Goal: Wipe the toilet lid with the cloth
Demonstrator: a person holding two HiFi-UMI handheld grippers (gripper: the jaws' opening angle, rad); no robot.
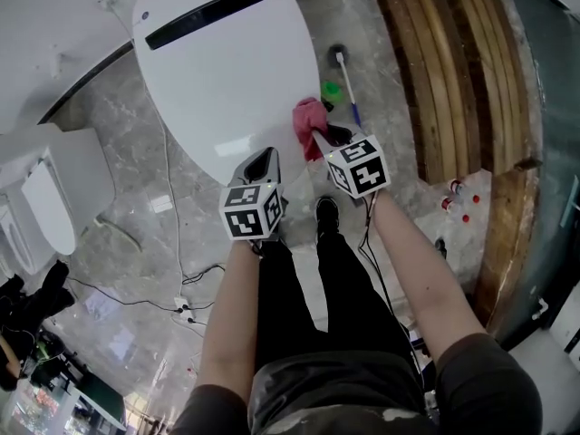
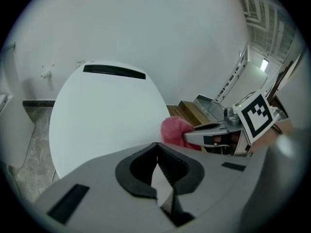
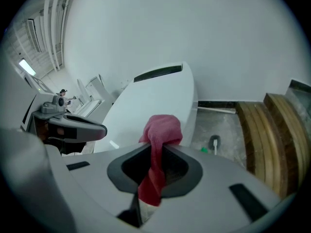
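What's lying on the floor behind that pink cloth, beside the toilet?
A long-handled brush and something small and green lie on the floor. The green thing is too small to identify. The cloth, pinched in the right tool, hides the floor directly beneath it.

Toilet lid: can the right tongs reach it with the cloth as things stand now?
Probably yes. The right tongs, shut on the cloth, hang just beside the lid, and nothing stands between them.

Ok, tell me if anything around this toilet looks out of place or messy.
The toilet lid looks intact. Only oddities: a brush lying on the floor beside it, and loose cables trailing there too.
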